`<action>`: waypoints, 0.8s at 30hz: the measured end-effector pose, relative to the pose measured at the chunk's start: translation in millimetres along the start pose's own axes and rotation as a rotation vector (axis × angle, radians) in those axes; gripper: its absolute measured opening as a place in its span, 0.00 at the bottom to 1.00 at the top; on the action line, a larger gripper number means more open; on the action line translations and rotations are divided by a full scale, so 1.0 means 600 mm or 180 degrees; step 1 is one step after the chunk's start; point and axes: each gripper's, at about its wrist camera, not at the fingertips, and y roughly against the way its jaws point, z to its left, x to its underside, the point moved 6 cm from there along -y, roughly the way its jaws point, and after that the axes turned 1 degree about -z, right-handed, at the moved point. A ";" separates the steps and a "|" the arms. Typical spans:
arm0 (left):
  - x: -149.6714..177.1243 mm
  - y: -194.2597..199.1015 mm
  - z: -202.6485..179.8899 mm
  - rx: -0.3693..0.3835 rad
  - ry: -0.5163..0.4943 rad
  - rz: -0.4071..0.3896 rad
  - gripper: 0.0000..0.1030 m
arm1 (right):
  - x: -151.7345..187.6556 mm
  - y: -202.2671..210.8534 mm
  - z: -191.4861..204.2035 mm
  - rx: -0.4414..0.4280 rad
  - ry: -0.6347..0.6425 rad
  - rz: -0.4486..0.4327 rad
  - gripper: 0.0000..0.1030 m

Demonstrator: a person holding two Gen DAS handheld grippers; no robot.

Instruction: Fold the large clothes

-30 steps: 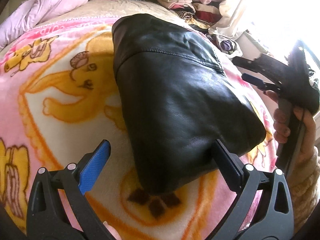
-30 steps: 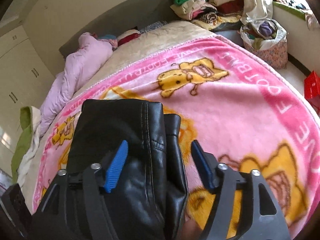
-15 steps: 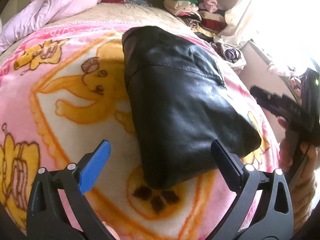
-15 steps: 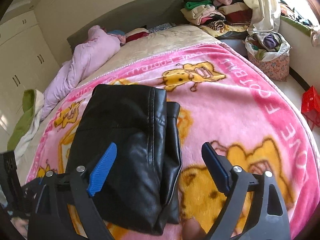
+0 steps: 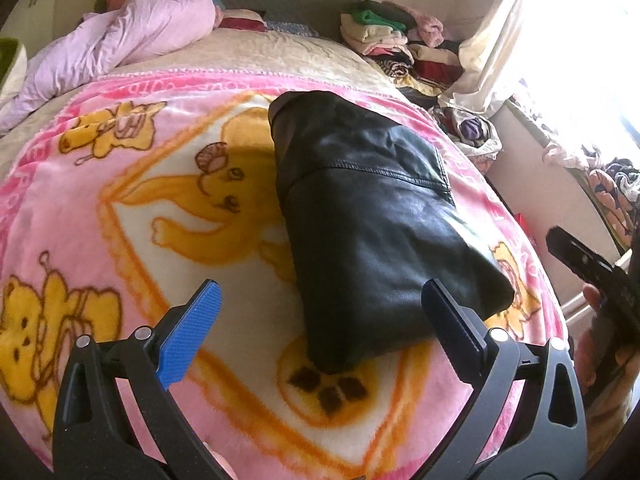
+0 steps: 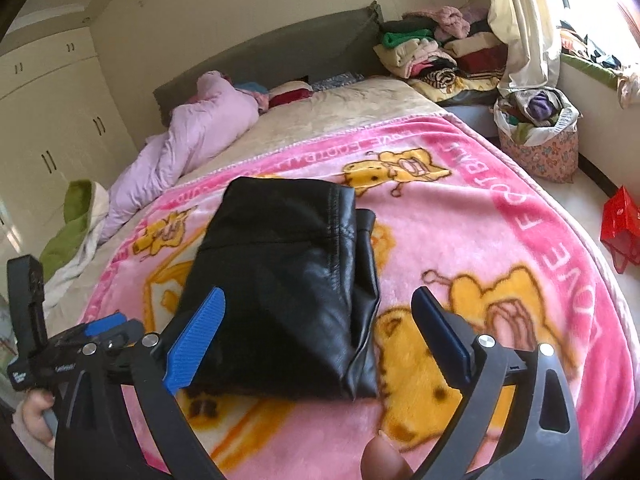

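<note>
right gripper [image 6: 316, 328] backed off folded black jacket [image 6: 288, 280], jaws opening, empty

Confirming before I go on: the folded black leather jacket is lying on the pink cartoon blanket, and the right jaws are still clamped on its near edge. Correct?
Not quite. The black leather jacket does lie folded on the pink blanket, but the right gripper is not clamped on it: its jaws are opening, with nothing pressed between them. The right wrist view shows this.
</note>
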 end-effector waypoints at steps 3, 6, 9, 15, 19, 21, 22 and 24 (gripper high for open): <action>0.006 0.016 -0.004 -0.0012 -0.0056 -0.0043 0.91 | 0.014 0.023 0.014 0.0002 -0.0001 -0.0064 0.91; 0.017 0.035 -0.012 0.0013 -0.0124 -0.0104 0.91 | 0.036 0.046 0.033 0.0053 0.0042 -0.0136 0.91; 0.032 0.053 -0.022 0.0065 -0.0216 -0.0180 0.91 | 0.061 0.063 0.052 0.0137 0.0158 -0.0212 0.91; 0.066 0.082 -0.031 0.0031 -0.0361 -0.0282 0.91 | 0.106 0.101 0.075 0.0257 0.0252 -0.0380 0.96; 0.087 0.096 -0.027 0.0004 -0.0372 -0.0325 0.91 | 0.129 0.127 0.085 0.0251 0.0233 -0.0470 0.96; 0.094 0.101 -0.023 -0.0009 -0.0346 -0.0349 0.91 | 0.137 0.137 0.089 0.0261 0.0250 -0.0514 0.96; 0.098 0.103 -0.019 -0.0015 -0.0334 -0.0361 0.91 | 0.141 0.141 0.090 0.0276 0.0245 -0.0543 0.96; 0.106 0.106 -0.013 -0.0034 -0.0315 -0.0376 0.91 | 0.152 0.146 0.092 0.0296 0.0221 -0.0581 0.96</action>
